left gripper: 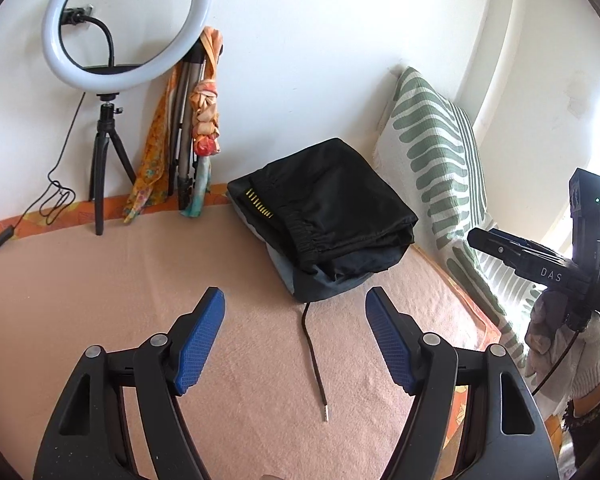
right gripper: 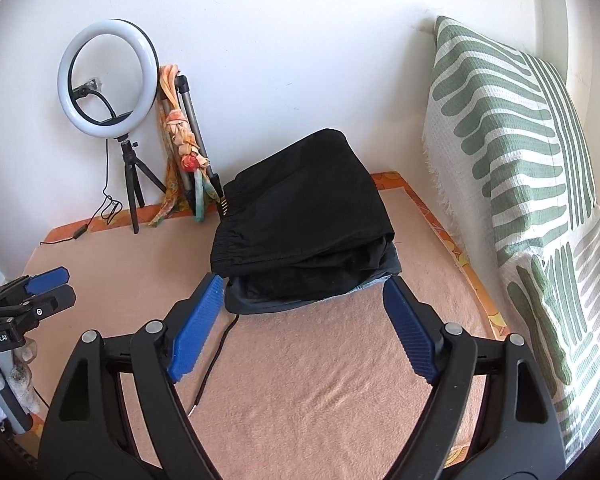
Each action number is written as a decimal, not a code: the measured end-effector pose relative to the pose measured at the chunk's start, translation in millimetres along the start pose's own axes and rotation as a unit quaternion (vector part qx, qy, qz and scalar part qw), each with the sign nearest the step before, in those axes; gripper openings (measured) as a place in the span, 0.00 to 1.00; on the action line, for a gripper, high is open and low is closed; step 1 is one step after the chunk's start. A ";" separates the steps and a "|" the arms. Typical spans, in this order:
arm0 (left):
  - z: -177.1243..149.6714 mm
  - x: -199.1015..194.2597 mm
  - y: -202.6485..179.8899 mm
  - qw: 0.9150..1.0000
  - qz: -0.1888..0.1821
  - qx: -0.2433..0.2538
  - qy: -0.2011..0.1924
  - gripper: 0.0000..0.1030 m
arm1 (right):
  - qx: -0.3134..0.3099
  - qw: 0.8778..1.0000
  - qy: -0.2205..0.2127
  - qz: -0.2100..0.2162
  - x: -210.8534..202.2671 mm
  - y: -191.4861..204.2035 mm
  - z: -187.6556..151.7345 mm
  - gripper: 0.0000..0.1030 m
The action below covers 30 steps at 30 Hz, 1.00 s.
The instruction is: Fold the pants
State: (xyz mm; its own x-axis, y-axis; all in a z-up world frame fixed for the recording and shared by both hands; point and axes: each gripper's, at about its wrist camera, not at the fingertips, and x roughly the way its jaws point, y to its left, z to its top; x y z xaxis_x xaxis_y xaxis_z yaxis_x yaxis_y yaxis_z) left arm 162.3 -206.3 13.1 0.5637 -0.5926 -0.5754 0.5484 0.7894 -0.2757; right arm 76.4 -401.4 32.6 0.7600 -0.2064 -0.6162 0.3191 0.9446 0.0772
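Both the left gripper [left gripper: 296, 300] and right gripper [right gripper: 304, 286] were held spread, empty; the folded black pants [right gripper: 300, 216] ahead could best be left undisturbed, the loose drawstring [left gripper: 314, 356] tucked.

**Pants: folded stack on bed**

Black pants [left gripper: 332, 204] folded into compact rectangular bundle w/ elastic waistband facing front-left; small yellow tab near waistband. Sits atop grey-blue folded garment [left gripper: 320, 288], on peach blanket [left gripper: 100, 288]. Dark drawstring [left gripper: 314, 356] trails out from under stack toward camera, metal tip at end.
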 end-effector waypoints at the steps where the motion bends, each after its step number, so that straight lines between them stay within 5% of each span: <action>1: -1.8 -8.1 -0.1 1.000 0.003 0.003 -0.006 0.75 | 0.002 1.000 -0.003 0.001 -4.7 5.0 -2.8 0.84; 14: -39.0 -71.8 -10.6 0.999 0.018 0.028 -0.042 0.82 | -0.017 0.999 -0.027 -0.004 -41.5 58.1 -45.0 0.95; 30: -76.8 -90.0 -4.1 0.995 0.062 0.039 -0.062 0.83 | -0.021 0.998 -0.064 -0.020 -60.8 85.4 -78.3 1.00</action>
State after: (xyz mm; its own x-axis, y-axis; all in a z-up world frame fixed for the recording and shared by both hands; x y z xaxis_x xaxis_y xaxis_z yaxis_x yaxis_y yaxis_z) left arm 61.9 -143.9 6.8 0.6987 -0.5106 -0.5012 0.5134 0.8457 -0.1459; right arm 13.1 -288.3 15.4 0.8145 -0.2717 -0.5126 0.3282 0.9444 0.0209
